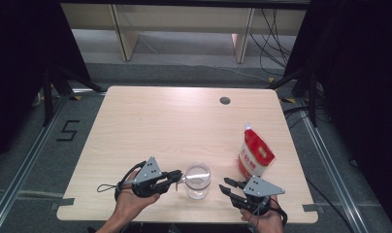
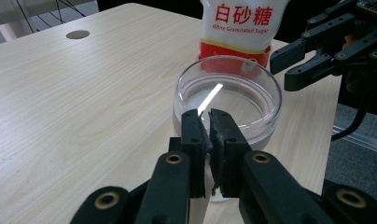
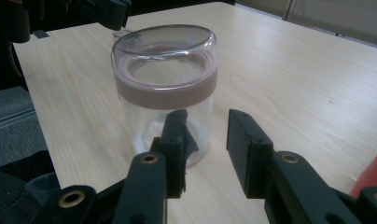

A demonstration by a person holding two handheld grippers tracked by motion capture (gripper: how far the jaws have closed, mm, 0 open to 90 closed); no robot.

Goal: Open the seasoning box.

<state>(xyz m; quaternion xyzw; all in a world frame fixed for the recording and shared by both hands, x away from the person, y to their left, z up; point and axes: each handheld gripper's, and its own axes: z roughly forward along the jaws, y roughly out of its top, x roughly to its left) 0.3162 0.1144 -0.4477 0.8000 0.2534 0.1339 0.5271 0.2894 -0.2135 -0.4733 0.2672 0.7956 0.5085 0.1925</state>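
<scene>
The left hand-held gripper (image 2: 204,122) pinches a thin spoon handle (image 2: 210,99) over the glass jar (image 1: 197,180) near the tabletop's (image 1: 160,121) front edge, so the right hand-held gripper (image 3: 206,135), empty and half open, should steady the jar gently.

Open tabletop behind, crowded front edge

The far and left parts of the table (image 1: 150,121) are left bare, so wide room for passage is offered there, broken only by a small round grommet (image 1: 225,100) near the far edge. Along the near edge the way is blocked by a glass jar (image 1: 197,180), which is flanked closely by the left gripper (image 1: 177,176) on one side and the right gripper (image 1: 228,187) on the other; only narrow gaps are left beside it. The jar's mouth is crossed by a thin spoon (image 2: 210,99) clamped in the left gripper. To the right, just behind the right gripper, the sugar pouch (image 1: 254,154) is stood upright, by which passage toward the right edge is narrowed.
</scene>
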